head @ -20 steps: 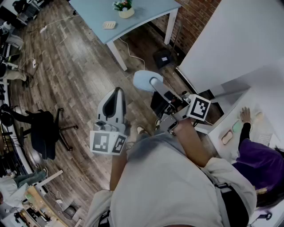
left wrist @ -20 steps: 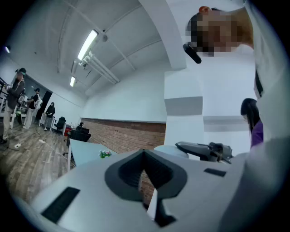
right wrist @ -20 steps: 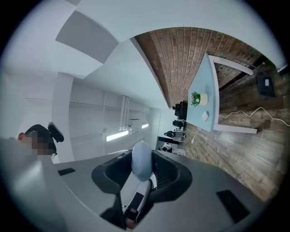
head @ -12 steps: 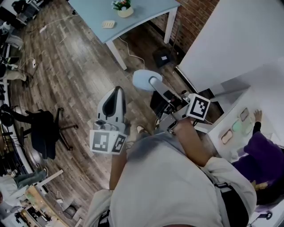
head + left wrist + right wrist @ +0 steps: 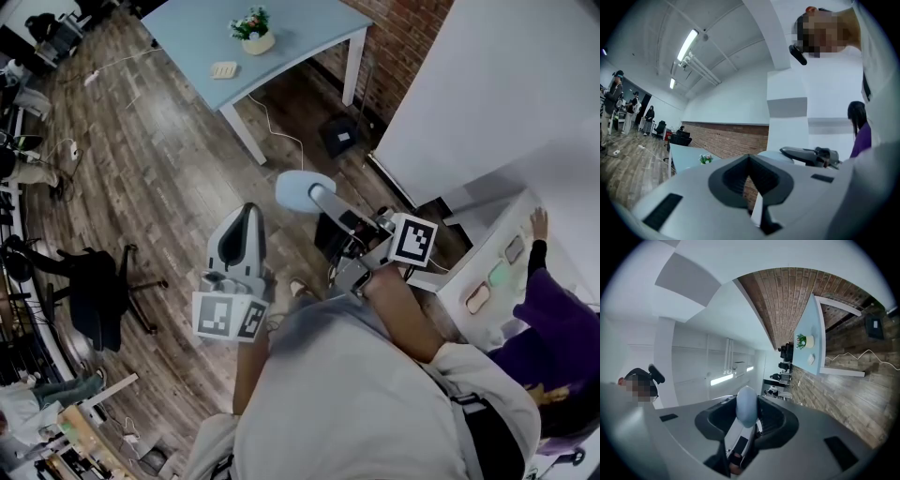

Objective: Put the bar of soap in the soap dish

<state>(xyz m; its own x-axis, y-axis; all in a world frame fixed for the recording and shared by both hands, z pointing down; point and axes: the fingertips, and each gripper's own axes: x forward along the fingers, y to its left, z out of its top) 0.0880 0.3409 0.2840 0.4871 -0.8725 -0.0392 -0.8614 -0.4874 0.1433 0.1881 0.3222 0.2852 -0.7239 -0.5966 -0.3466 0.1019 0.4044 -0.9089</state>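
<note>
Head view: right claw, same clamp as earlier on the bar of soap; left claw together, empty.

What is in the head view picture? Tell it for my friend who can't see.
From above, a person holds two grippers over a wooden floor; the right gripper grips a pale blue bar of soap, and the left gripper is shut and empty. Farther off, a light blue table carries a potted plant and a pale dish.
</note>
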